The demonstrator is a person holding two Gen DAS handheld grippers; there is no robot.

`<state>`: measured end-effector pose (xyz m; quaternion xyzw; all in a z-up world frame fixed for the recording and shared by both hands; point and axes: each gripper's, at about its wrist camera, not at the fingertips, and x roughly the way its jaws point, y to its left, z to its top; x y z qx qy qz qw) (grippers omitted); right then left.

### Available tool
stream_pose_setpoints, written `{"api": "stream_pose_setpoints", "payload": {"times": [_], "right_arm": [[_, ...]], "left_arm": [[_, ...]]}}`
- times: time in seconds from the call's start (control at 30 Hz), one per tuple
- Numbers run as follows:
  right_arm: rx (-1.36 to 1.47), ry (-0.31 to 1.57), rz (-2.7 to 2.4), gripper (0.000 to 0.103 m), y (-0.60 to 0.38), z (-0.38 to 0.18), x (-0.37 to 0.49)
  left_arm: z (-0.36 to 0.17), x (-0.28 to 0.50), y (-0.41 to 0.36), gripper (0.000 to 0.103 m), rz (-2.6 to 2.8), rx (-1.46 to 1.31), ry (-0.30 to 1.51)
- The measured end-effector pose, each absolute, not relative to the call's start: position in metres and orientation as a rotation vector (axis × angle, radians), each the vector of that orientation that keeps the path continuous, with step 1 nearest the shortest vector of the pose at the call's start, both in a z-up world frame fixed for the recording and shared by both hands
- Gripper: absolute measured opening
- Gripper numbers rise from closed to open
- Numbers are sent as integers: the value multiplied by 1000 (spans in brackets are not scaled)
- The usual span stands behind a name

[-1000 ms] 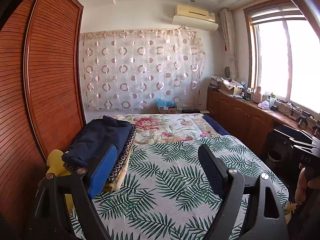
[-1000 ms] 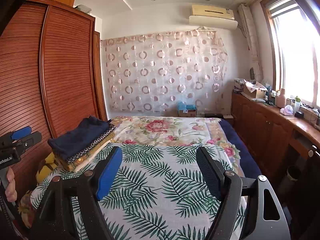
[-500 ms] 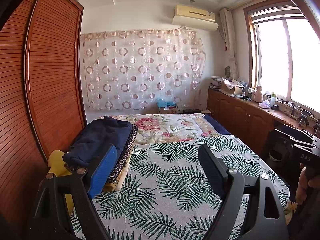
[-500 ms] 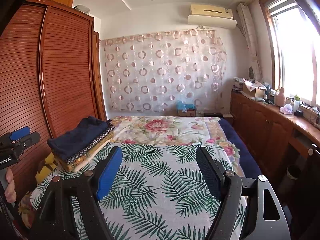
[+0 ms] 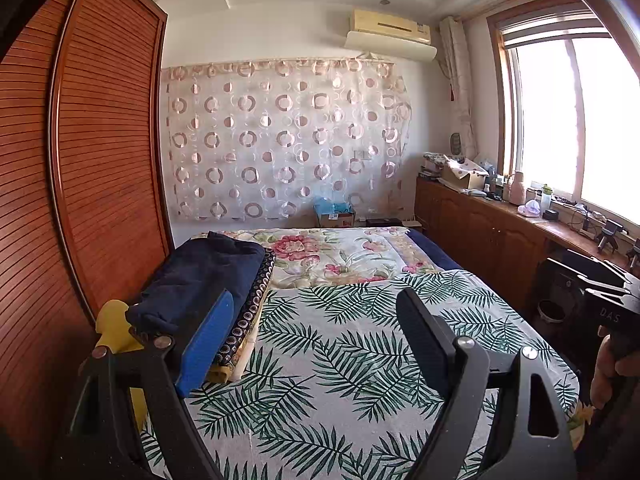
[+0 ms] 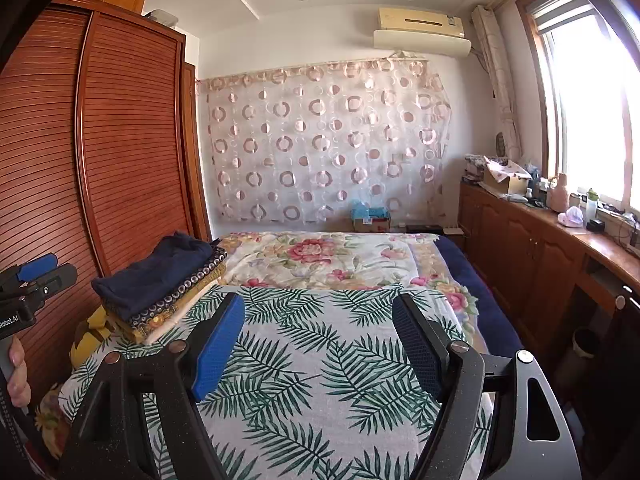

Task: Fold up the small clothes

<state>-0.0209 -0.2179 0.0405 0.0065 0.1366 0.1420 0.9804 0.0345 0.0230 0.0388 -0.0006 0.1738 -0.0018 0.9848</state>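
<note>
Left gripper (image 5: pixel 316 336) fingers wide, empty; right gripper (image 6: pixel 320 340) likewise; clothes stack (image 5: pixel 208 280) on bed (image 5: pixel 360 344); right view alone shows wardrobe-top box (image 6: pixel 162 17).

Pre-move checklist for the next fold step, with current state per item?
1. Left hand-held gripper empty, jaws apart: ok.
2. Right hand-held gripper empty, jaws apart: ok.
3. Leaf-print cloth lies flat on the bed below both grippers, nothing on its middle: ok.
4. Stack of folded clothes sits at the left edge beside the wardrobe, navy piece on top, looks tidy: ok.
5. Next unfolded garment in reach: cannot tell; none shows, only a yellow item partly hidden behind the stack.
6. Grippers apart from each other: ok.
</note>
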Motion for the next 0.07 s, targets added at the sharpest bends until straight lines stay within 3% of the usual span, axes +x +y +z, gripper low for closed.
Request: {"api": "stream_pose_setpoints", "payload": {"times": [0.07], "right_arm": [[15,274,286,78,-218,41,-21]], "left_arm": [[38,34,23,84,-3,-1,350]]}}
